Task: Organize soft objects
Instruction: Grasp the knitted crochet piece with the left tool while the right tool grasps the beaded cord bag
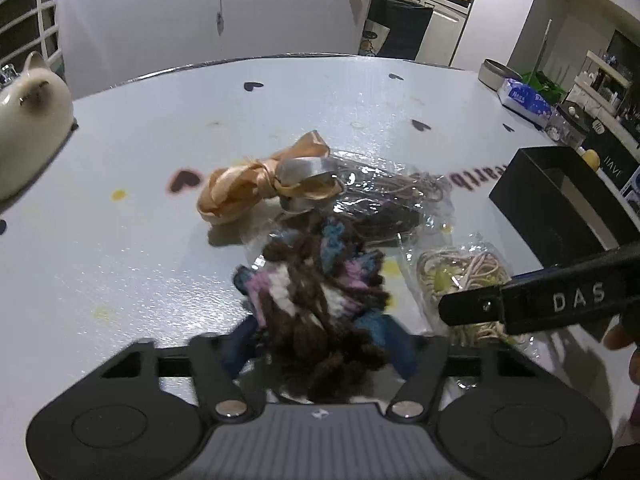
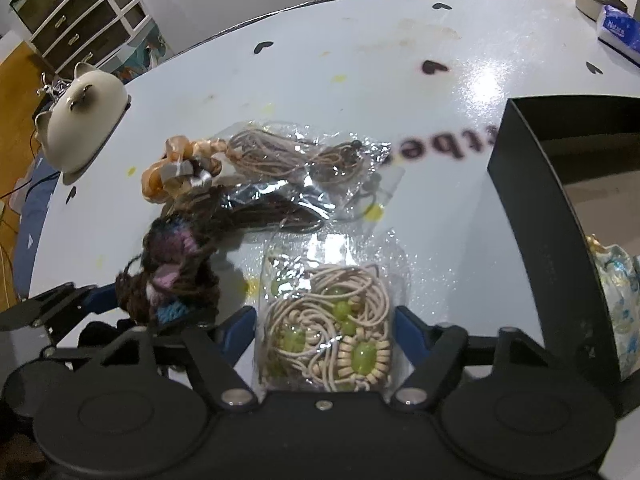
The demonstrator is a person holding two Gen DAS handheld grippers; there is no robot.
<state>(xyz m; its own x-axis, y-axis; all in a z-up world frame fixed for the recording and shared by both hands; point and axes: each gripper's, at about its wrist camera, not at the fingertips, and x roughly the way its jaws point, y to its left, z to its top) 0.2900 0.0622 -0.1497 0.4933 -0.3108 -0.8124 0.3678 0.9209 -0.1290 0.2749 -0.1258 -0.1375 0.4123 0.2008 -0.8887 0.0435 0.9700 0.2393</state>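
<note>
Two grabs are in progress on the counter, one per hand.

Left gripper: jaws partly closed around the crocheted yarn piece, brown with pink, white and blue patches. Its blue pads sit on either flank of the bundle; I judge they're touching the fuzz, but I can't tell whether they're really pressing. It should be very light, fully limp and compressible, with no slip risk on the fibre. It will sag and trail strands, so I'd bite deep through the dense middle, not the loose ends.

Right gripper: jaws fairly wide, straddling the clear bag of beaded cord, cream cord coils with green beads. The pads stand just beside the bag's edges, with no visible squeeze, so nothing is held yet. The film looks slick and crinkly, while the contents are lumpy and only semi-soft. I'd pinch across the cord mass itself; film alone would slide out, and the beads may roll under the pads.

Both items lie near the counter's front edge, the yarn to the left of the bag. Behind them are the peach ribbon bow and two more clear bags of cord.

The black box on the right, just beside the bag, already holds a patterned bundle; likely the drop target.
</note>
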